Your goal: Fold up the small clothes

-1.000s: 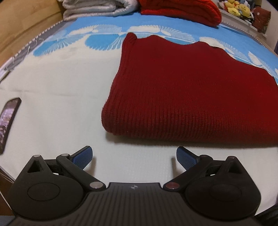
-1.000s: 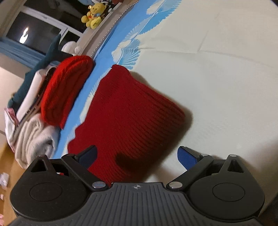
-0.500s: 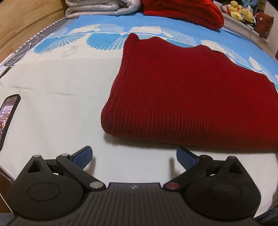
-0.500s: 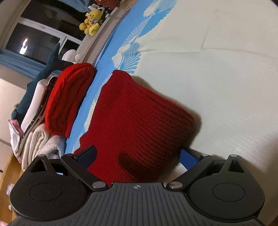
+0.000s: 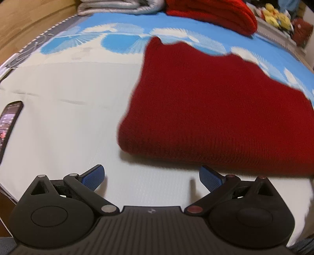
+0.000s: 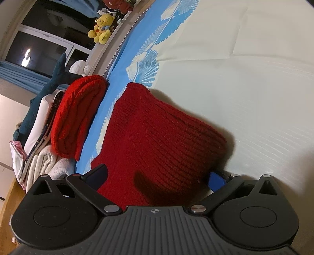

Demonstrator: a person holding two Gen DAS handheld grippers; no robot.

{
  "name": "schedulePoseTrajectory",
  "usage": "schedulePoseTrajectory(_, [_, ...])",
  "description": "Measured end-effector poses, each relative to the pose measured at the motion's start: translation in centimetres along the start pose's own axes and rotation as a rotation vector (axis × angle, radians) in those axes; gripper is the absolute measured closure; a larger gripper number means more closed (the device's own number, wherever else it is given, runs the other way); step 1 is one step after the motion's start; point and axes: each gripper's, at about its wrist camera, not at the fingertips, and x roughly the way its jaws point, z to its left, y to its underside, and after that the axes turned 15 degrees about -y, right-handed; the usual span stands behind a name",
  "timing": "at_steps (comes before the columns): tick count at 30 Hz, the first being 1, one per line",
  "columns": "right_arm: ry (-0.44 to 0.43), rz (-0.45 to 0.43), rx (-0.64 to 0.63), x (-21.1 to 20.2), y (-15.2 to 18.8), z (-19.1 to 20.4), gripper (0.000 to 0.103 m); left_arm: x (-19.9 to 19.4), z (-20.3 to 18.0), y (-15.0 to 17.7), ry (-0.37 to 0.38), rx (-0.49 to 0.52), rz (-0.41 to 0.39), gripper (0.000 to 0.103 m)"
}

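Note:
A dark red knitted sweater lies folded on the bed, filling the right half of the left wrist view. My left gripper is open just in front of its near folded edge, with bare sheet between the blue pads. In the right wrist view the same sweater fills the middle. My right gripper is open and straddles the sweater's near end, one finger at each side; its right pad is partly hidden by the knit.
A brighter red folded knit and pale folded blankets lie along the far side of the bed. A phone rests at the left edge. Plush toys sit on a ledge. The white and blue sheet spreads left.
My right gripper has moved forward, so the sweater's end now lies between its fingers. The left gripper has edged a little closer to the folded edge.

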Motion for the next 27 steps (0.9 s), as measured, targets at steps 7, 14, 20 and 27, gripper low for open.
schedulePoseTrajectory(7, [-0.005,0.013,-0.007,0.3,-0.5,-0.4,0.079,0.2,4.9,-3.3,-0.016,-0.17,0.009,0.0])
schedulePoseTrajectory(14, [0.048,0.006,0.033,1.1,-0.4,-1.4,0.077,4.9,6.7,-3.2,0.039,-0.309,0.238,0.0])
schedulePoseTrajectory(20, [0.068,-0.007,0.015,1.3,-0.2,-1.1,0.076,4.0,9.3,-2.0,0.011,-0.465,0.234,0.0])
schedulePoseTrajectory(27, [0.091,-0.021,0.002,1.3,-0.1,-0.8,0.076,5.9,8.5,-1.9,-0.227,-0.343,0.203,0.0])
